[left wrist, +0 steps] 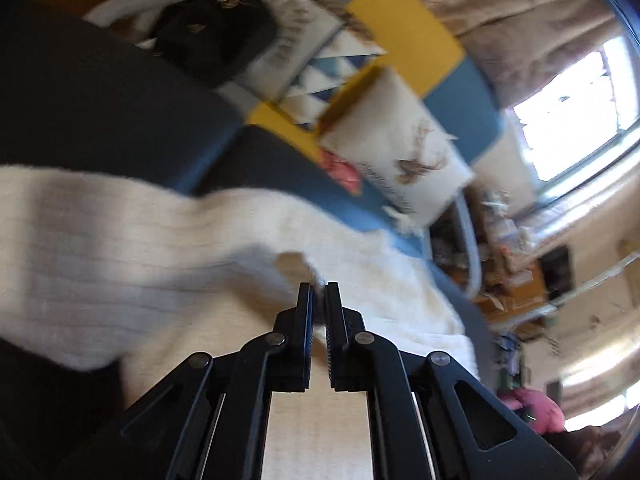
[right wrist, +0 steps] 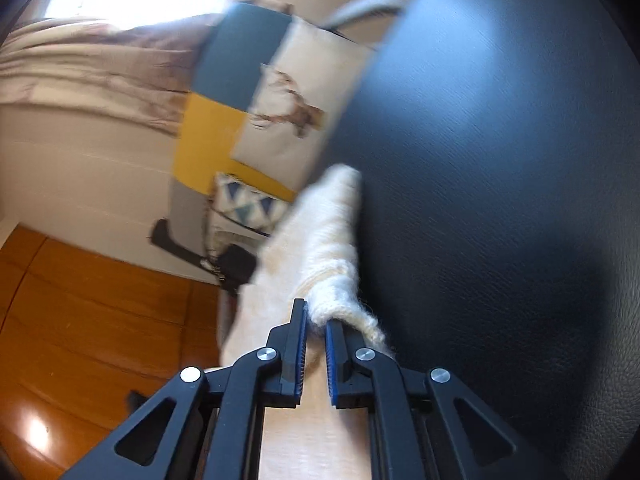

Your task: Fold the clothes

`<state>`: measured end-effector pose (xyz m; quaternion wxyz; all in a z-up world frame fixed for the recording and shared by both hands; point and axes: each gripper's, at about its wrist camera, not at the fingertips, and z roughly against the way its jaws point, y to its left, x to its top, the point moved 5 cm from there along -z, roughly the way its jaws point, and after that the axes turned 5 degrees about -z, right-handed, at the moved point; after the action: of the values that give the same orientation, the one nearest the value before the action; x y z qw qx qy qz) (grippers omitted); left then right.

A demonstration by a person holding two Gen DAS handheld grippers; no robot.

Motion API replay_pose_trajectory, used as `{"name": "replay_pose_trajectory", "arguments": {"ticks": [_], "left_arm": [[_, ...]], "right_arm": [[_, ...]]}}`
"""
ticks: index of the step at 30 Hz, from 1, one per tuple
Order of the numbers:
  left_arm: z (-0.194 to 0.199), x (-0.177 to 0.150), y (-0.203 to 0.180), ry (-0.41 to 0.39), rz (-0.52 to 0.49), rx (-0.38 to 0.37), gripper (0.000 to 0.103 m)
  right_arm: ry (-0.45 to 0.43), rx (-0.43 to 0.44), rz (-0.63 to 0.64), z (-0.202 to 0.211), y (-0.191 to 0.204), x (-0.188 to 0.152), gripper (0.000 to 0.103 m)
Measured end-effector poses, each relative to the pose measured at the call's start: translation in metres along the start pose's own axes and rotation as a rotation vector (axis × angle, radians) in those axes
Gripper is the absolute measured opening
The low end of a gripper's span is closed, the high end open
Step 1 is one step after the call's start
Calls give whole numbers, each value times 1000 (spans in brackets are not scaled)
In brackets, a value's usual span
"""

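Left wrist view: left tongs point(left wrist: 319, 289) clenched on a pinch of the cream sweater point(left wrist: 120, 260), fabric caught right at the tips. Sweater is ribbed knit, spread wide across the dark surface point(left wrist: 100, 112), which looks like a sofa seat w/ leather grain; one part runs off to the left, the rest lies under and beyond the tongs. Behind it: patchwork backrest point(left wrist: 400, 28) in yellow, blue and grey blocks, a white cushion w/ a deer print point(left wrist: 400, 152), a triangle-pattern cushion point(left wrist: 332, 76), a black bag point(left wrist: 216, 40). Window point(left wrist: 572, 116) bright at right, curtain beside it. Picture blurred.

Right wrist view: right tongs point(right wrist: 316, 312) clenched on a fuzzy, bunched edge of the same sweater point(right wrist: 320, 240), knit rolled over the right-hand tip. Sweater stretches away from the tongs in a narrow band, lying along the edge of the dark seat point(right wrist: 500, 160). Deer cushion point(right wrist: 296, 108) and triangle cushion point(right wrist: 252, 200) beyond. Wood floor point(right wrist: 100, 312) at lower left, shiny w/ glare.
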<state>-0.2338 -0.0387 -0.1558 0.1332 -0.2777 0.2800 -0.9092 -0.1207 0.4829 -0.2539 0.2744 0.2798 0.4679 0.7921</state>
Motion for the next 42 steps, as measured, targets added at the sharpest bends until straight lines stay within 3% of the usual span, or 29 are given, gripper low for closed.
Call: {"name": "replay_pose_trajectory", "arguments": {"ticks": [4,6,8,11,15,19,22,24,25,27,30,35,37,39,40,42], "left_arm": [[-10,-20,26,55,76,34,5],[-13,-28,34,77,91,30,6],[-15,-34,39,94,112,3,7],[-13,-31,39,101,122,-11,7],[-14,-26,33,108,111,-11,7],[-16,-24,31,111,111,-6,7],[-17,-24,32,105,122,-5,7],[-14,-25,30,92,107,5,7],[-13,-26,31,87,101,9,7],[-14,-27,33,93,98,3,7],[-14,-25,31,97,71,11,7],[-16,-24,26,96,27,39,7],[-17,-24,25,96,18,49,7],[-15,-25,22,90,-30,85,8],[-14,-26,21,89,-52,99,8],[-15,-28,19,110,-70,81,10]], "right_arm": [[83,-92,-20,-14,-23,-12,4],[111,-34,-87,-14,-32,-12,7],[107,32,-157,-8,-38,-6,20],[100,17,-167,3,-38,-2,22],[63,-171,-26,31,-24,5,25],[44,-145,130,28,18,13,25],[127,-203,239,-8,35,10,25],[194,-378,352,-25,27,-1,19],[223,-477,415,-31,22,-6,6],[238,-561,486,-29,21,-11,5],[221,-577,521,-25,32,-7,8],[119,-517,624,-48,75,12,17],[126,-603,662,-70,71,22,17],[114,-770,671,-85,49,37,19],[106,-769,630,-87,41,44,25],[91,-707,577,-78,42,49,25]]}}
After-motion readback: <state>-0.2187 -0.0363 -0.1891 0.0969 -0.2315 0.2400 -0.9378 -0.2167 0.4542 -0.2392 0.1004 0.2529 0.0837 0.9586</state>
